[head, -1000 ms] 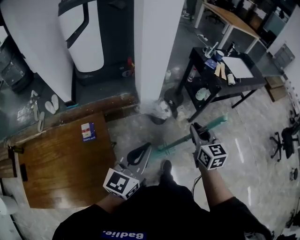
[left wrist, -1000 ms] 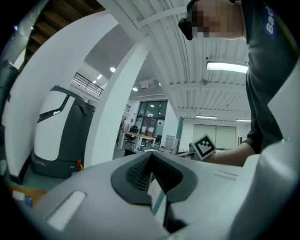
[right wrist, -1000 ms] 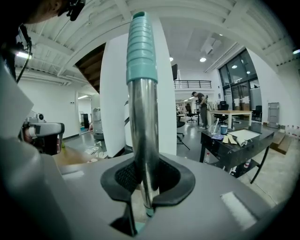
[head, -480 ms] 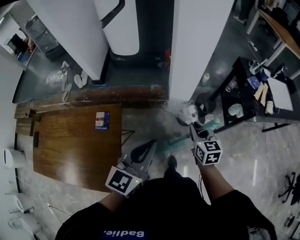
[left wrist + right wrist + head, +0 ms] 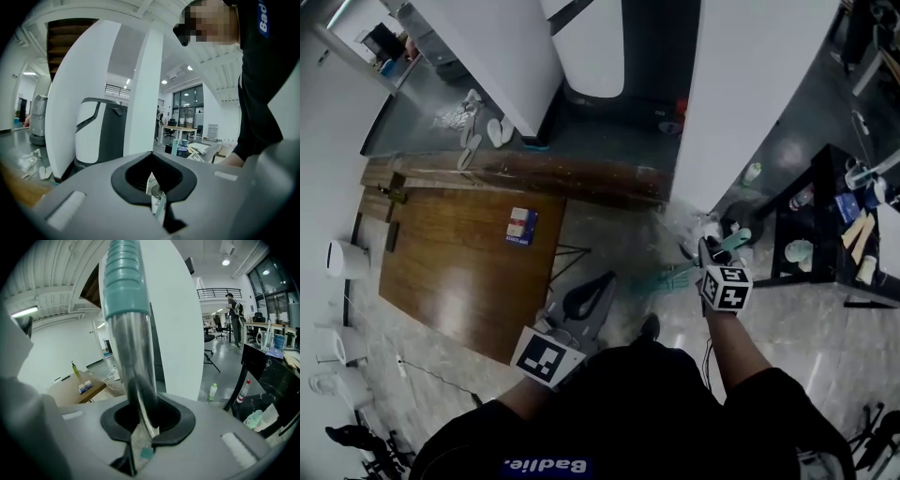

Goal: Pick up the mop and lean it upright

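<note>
Grey plastic of the left tool (image 5: 591, 298) comes nearest, at 10 o'clock from the person's dark shoe (image 5: 649, 326). Its jaws are drawn almost together, leaving only a thin slit, and nothing is caught between them.

At 1 o'clock from the shoe, the right tool (image 5: 711, 253) pinches the mop (image 5: 133, 357). The shiny metal pole passes through the dark hollow between the jaws and is pressed from both sides. Its ribbed teal grip (image 5: 736, 238) sticks out past the tool toward 1 o'clock. The rest of the teal mop runs from the tool toward 8 o'clock, low over the pale stone floor (image 5: 609, 234), just ahead of the shoe.

Farther out, at 10 o'clock, a brown wooden tabletop (image 5: 450, 272) carries a small blue-and-white box (image 5: 520, 227). Beyond the mop, at 12 o'clock, rises a white pillar (image 5: 750, 94). A black tabletop (image 5: 269, 369) stands at 2 o'clock, and two bottles (image 5: 213, 391) stand on the floor beside its legs.
</note>
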A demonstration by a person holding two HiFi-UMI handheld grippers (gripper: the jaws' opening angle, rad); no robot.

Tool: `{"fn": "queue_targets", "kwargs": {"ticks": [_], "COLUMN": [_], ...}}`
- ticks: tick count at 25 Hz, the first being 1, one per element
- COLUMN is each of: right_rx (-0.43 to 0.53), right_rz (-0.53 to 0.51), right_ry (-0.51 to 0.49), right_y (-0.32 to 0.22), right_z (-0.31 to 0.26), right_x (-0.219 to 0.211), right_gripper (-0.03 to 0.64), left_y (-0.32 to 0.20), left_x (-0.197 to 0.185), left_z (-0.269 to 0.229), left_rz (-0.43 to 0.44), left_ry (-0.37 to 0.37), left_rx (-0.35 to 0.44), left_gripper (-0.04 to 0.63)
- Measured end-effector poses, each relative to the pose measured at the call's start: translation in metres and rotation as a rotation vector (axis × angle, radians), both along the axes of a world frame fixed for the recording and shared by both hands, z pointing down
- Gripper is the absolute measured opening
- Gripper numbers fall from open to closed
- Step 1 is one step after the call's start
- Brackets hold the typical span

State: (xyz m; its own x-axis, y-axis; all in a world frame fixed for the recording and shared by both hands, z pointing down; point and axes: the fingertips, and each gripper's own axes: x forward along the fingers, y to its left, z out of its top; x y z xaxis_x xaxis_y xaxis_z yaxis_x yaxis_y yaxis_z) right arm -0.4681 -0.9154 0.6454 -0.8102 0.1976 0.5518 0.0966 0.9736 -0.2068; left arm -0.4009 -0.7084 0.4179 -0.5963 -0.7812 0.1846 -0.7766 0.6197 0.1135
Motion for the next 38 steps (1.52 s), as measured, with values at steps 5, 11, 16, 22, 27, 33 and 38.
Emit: {"fn": "queue_targets", "kwargs": {"ticks": [5,11,16,22,27,33,38], "right_rx": [0.028,0.041,0.059,0.068,0.081,0.086,0.092], "right_rz": [-0.002,0.005,0.005,0.006,0.018,0.052,0.062], "right_ry": [0.089,0.101,0.135,0.170,0.186,0.210,0.224], "right_y": [-0.019,-0.039,-0.051,-0.052,-0.056,-0.069,-0.075], "right_z": [0.048,0.068,0.077,0.084,0.091,0.098,0.101], "right_x": [-0.035,-0.087,-0.129,-0.164,-0.184,-0.203,-0.213], "right_gripper": [0.063,0.064,0.063,0.064,0.064,0.064,0.066], "left_y": [0.002,0.009,0.010,0.012,0.015,0.019,0.020], "left_x": [-0.012,-0.023,-0.026,-0.022,-0.017,-0.011,-0.006], "left_z": [0.006,0.009,0.012,0.018,0.024,0.030,0.034], "left_rz": [-0.054,-0.086,-0.092,-0.089,-0.091,-0.097,-0.107], "left_ry": [0.005,0.012,0.019,0.042,0.054,0.074,0.086], "left_rx": [-0.032,-0.061,-0.077,-0.090,-0.102,-0.121,-0.126], "left_gripper": [0.015,0.015,0.014,0.015,0.015,0.015,0.015]}}
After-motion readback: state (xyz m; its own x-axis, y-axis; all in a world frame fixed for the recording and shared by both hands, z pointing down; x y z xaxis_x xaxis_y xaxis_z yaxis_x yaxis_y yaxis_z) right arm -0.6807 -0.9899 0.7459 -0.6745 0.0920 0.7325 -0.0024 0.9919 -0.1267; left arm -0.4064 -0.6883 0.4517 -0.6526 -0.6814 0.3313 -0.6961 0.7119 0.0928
